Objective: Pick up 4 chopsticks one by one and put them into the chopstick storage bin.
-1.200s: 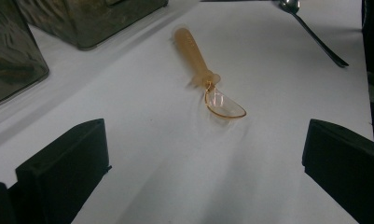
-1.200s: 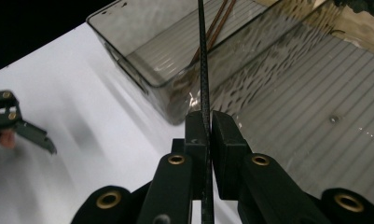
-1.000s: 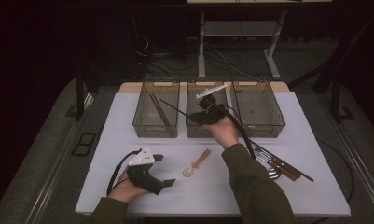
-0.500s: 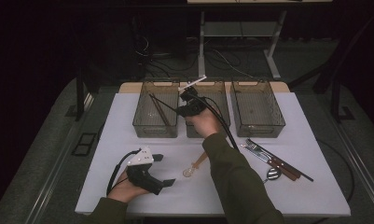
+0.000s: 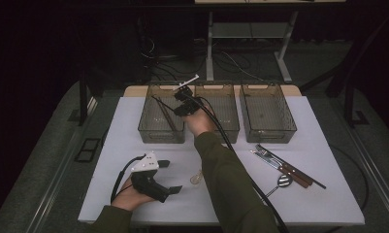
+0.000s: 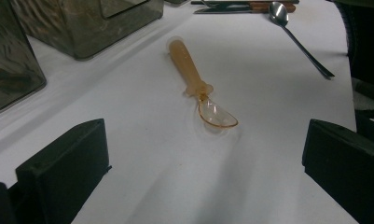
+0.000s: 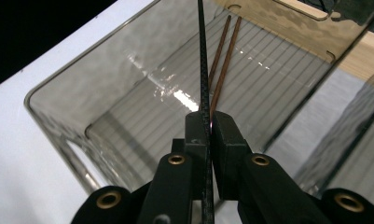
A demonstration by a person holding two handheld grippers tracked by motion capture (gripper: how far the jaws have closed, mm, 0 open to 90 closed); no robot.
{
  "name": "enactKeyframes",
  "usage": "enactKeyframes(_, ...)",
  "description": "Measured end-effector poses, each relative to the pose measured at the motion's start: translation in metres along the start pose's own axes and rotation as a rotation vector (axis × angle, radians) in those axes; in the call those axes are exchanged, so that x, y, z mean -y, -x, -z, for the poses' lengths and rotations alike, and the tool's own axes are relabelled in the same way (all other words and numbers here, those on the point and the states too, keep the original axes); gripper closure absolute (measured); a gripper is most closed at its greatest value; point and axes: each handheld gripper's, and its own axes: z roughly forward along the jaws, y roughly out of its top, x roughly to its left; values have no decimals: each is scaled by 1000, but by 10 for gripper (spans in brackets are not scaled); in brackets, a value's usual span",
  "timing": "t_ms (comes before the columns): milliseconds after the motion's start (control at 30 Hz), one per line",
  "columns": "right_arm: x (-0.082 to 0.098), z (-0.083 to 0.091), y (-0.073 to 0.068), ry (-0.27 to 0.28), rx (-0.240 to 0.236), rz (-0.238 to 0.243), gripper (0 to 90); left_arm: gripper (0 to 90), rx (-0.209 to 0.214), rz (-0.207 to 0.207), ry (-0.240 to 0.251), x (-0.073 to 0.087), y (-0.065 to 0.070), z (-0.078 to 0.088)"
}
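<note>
Right gripper (image 7: 208,123): fingers clenched on a thin black chopstick (image 7: 202,56), which ran up between them and stood over the left bin (image 5: 148,124). In the high view the right gripper (image 5: 181,103) hung over the inner edge of that bin, by the wall it shares with the middle bin (image 5: 231,111). Two brown chopsticks (image 7: 224,51) lay side by side on the ribbed floor of the left bin (image 7: 58,88), beyond the held one.

Left gripper (image 5: 165,177): rested on the near left part of the table (image 5: 134,141), held by the left hand (image 5: 126,199), grey three-cornered plate on top. Fingers (image 6: 63,161) released, standing wide apart with nothing between them but bare table (image 6: 175,186).

Orange translucent spoon (image 6: 198,88): lay flat on the table ahead of the left gripper, bowl toward it, handle pointing away toward the bins. In the high view the orange translucent spoon (image 5: 197,177) showed just beside the right sleeve.

Right bin (image 5: 267,114): stood apart from the middle bin, at the far side of the table.

Loose cutlery (image 5: 279,162): wood-handled pieces lay together on the right side of the table, with a metal spoon (image 5: 282,182) just beside them; the metal spoon (image 6: 292,30) also showed in the left gripper view.
</note>
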Motion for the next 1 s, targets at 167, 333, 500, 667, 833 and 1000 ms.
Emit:
enactKeyframes(167, -1, -9, -3, -6, -2, -1, 850, 0, 4, -2, 1, 0, 0, 0)
enactKeyframes(333, 0, -14, -3, -7, -11, -6, 850, 0, 5, -3, -1, 0, 0, 0)
enactKeyframes(500, 0, -16, -5, -3, -24, -13, 850, 0, 4, 0, 0, 0, 0, -1)
enactKeyframes(667, 0, -19, -5, 1, -48, -16, 765, 0, 6, 2, 1, 0, 0, 0)
enactKeyframes(833, -1, -16, -5, 20, -34, -10, 691, 0, 6, -1, 2, 0, 0, 0)
enactKeyframes(1000, -2, -11, -4, 27, -40, -5, 649, 0, 5, -2, 1, 0, 0, 0)
